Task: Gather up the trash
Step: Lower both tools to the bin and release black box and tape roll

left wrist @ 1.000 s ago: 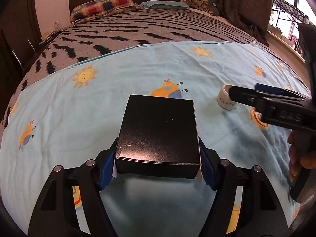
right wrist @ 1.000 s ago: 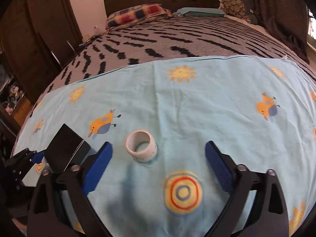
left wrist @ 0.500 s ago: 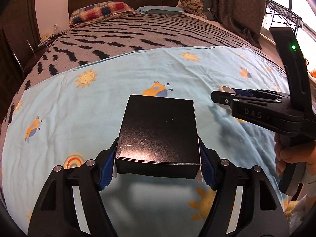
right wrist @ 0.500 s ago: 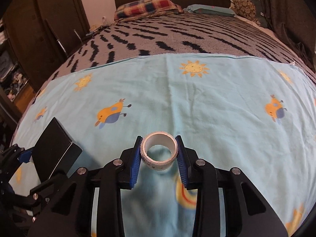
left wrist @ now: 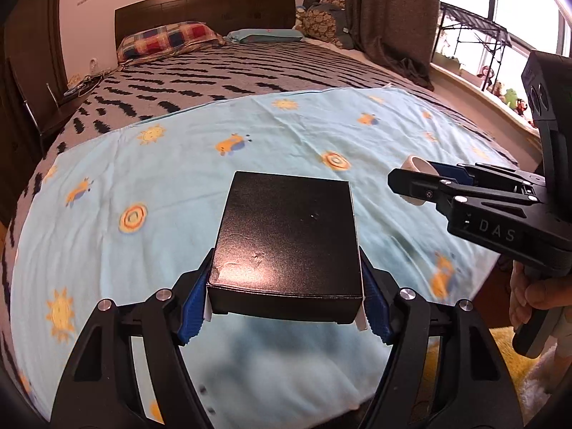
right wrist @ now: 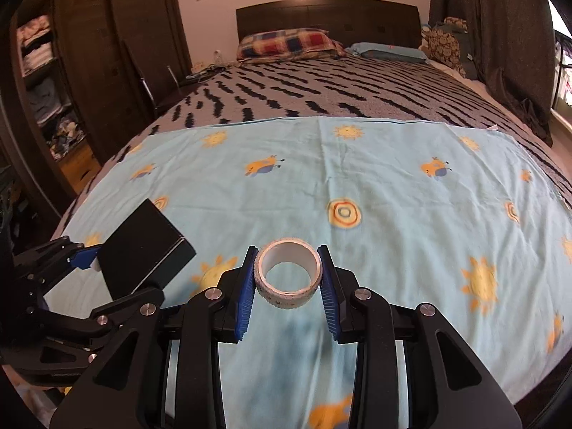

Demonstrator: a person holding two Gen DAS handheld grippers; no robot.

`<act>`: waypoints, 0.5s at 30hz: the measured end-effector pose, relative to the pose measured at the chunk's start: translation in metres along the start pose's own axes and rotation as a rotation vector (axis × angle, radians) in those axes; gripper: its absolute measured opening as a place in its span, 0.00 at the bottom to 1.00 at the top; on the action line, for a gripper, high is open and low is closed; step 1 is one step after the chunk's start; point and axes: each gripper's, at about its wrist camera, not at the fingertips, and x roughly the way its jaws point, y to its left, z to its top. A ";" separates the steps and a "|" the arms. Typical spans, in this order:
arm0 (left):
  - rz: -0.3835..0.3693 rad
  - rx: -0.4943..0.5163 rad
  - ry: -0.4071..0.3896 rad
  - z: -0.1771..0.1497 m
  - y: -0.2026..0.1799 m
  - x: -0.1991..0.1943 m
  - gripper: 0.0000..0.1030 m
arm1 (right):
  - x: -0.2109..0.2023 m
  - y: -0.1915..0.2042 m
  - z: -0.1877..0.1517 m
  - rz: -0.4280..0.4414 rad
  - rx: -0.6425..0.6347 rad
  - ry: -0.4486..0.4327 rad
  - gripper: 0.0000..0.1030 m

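Bedroom; a light blue printed sheet (right wrist: 357, 178) is spread over the foot of the bed (right wrist: 321, 96), and all places below are given relative to that sheet.

- Left gripper (left wrist: 286, 296): jaws are clenched on a black box (left wrist: 289, 236), gripped at its near end by the two short sides. The box is carried above the near edge of the sheet, its far end unsupported and jutting forward.
- Right gripper (right wrist: 287, 275): jaws are closed on a roll of patterned tape (right wrist: 287, 273), one blue pad (right wrist: 246, 286) pressed against each side of the ring. The roll is held clear of the sheet, above its near middle, open core facing the camera.
- In the left wrist view the roll (left wrist: 414, 178) is seen off to the right of the box, above the sheet's right side; a hand (left wrist: 529, 296) is seen on the right gripper's handle.
- No bin or bag is seen in either view; where the trash is meant to go cannot be told.

Risks, as judged from here:
- The box is pinched only at one end, so it could pivot or slip out if swung quickly.
- The tape is round and gripped across its curved wall; it could roll or squirt out of the pads, or its thin ring could be squashed.
- The two grippers are held near each other above the sheet's near edge; a collision could knock either item loose onto the floor.
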 end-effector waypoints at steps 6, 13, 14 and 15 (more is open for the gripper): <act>-0.036 -0.016 0.003 -0.039 -0.019 -0.023 0.67 | -0.034 0.010 -0.043 0.006 0.000 -0.006 0.33; -0.041 -0.035 -0.006 -0.087 -0.029 -0.043 0.67 | -0.044 0.017 -0.095 -0.021 -0.012 0.021 0.33; -0.039 -0.036 -0.007 -0.095 -0.031 -0.046 0.67 | -0.047 0.018 -0.103 -0.019 -0.009 0.024 0.33; -0.038 -0.035 -0.006 -0.102 -0.032 -0.048 0.67 | -0.050 0.019 -0.111 -0.014 -0.003 0.026 0.33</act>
